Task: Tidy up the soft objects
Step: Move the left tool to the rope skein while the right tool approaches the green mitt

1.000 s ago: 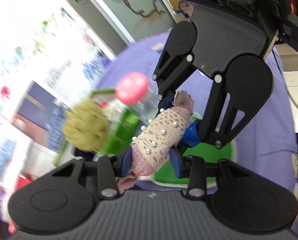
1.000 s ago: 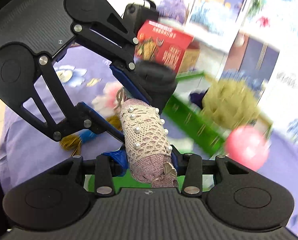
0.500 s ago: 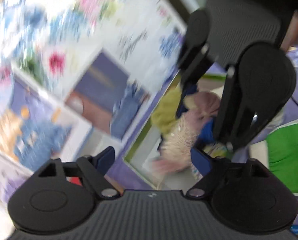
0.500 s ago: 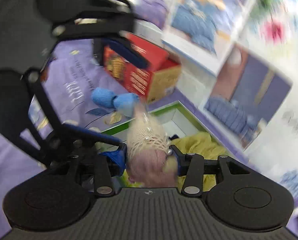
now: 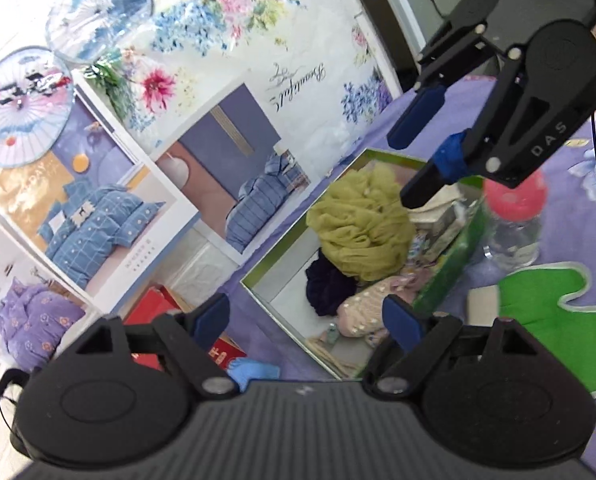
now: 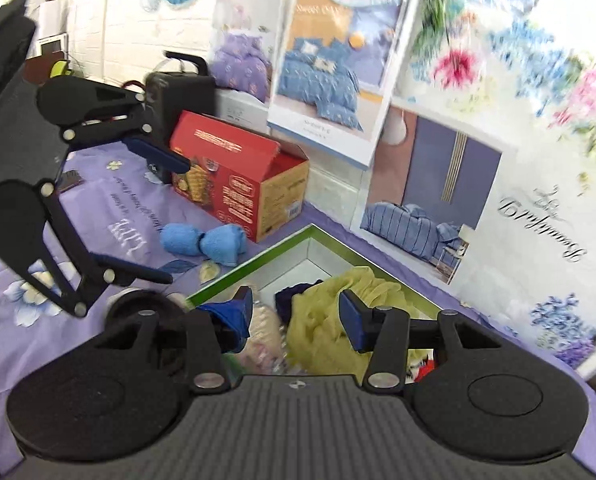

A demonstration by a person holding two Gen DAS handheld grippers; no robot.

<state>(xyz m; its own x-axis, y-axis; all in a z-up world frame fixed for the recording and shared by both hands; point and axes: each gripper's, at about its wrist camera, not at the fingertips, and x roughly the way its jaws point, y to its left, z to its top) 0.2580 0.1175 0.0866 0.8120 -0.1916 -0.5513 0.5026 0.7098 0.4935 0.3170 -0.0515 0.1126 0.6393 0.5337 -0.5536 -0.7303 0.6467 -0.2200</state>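
Only your left wrist view showed the green mitt (image 5: 545, 320) and the pink-capped bottle (image 5: 513, 220) on the purple cloth; only the right view showed the blue towel roll (image 6: 204, 240) beside the red carton (image 6: 238, 184). The green-rimmed box (image 5: 282, 256) held a yellow-green mesh pouf (image 5: 361, 224), a dark cloth (image 5: 327, 288) and the pink lace roll (image 5: 371, 304). Your left gripper (image 5: 309, 320) stood wide apart, empty, with the roll lying free beyond it. Your right gripper (image 6: 296, 318) was parted and empty above the box.
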